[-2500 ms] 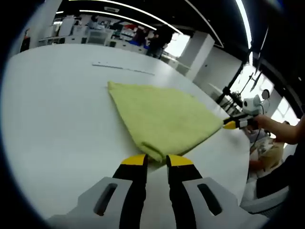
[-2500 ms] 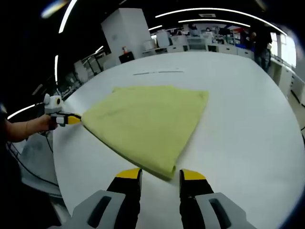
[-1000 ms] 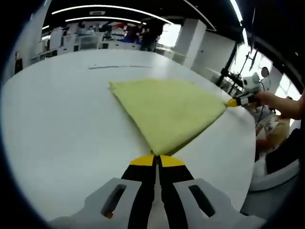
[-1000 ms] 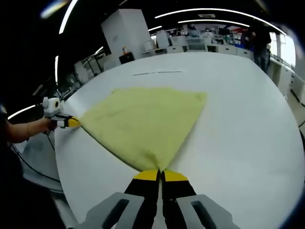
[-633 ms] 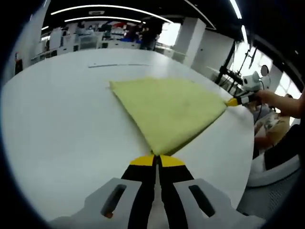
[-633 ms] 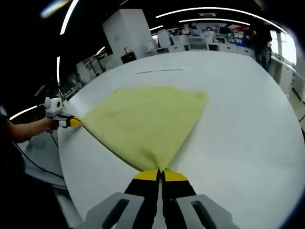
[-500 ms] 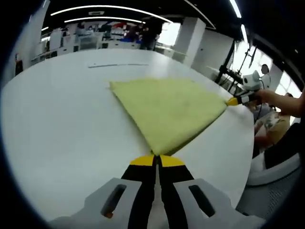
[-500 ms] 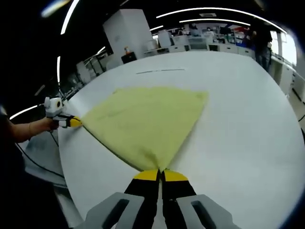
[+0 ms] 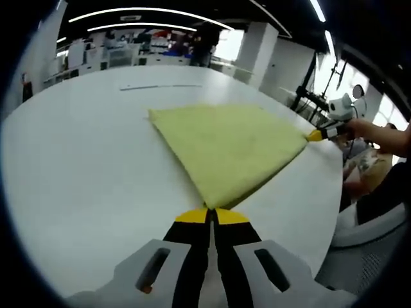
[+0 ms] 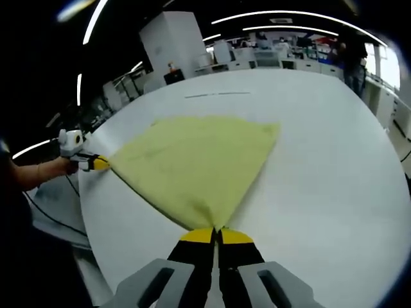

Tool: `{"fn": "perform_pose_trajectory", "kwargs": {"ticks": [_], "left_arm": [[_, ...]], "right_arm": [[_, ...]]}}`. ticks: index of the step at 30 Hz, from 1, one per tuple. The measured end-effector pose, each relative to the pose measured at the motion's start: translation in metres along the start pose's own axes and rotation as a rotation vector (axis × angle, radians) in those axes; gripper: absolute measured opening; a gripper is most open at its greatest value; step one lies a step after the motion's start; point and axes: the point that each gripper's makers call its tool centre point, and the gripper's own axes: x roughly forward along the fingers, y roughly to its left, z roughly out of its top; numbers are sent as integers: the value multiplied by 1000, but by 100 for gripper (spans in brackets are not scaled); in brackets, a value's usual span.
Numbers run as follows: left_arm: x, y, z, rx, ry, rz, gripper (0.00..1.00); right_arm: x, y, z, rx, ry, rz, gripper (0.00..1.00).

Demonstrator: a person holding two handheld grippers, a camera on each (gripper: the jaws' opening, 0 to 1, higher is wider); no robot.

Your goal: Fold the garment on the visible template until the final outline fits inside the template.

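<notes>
Garment: a yellow-green cloth lying flat on a white table, pinched at two corners.

The left claw has its yellow-tipped jaws pressed together on the corner of the cloth nearest it. The right claw is likewise clamped on its own nearest corner. Each claw appears small in the other's view, at the cloth's far side point, held by a hand. A thin dark line marks the table beyond the cloth, well apart from it.
</notes>
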Motion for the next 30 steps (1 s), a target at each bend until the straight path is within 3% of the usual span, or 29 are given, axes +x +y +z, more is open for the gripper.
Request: {"fn": "perform_pose_trajectory", "kwargs": {"ticks": [7, 13, 18, 21, 30], "left_arm": [[-3, 4, -3, -46, -7, 8, 0], [-7, 8, 4, -59, -39, 40, 7], [-12, 10, 13, -59, -75, 56, 24], [-14, 11, 19, -27, -75, 85, 41], [-27, -4, 45, 10, -147, 77, 65]], "right_arm": [[0, 0, 0, 16, -27, -26, 0], [-2, 2, 4, -19, -54, -31, 21], [-5, 10, 12, -62, -90, -23, 46], [-8, 16, 16, -95, -103, -20, 57], [-25, 38, 31, -156, -157, -5, 80]]}}
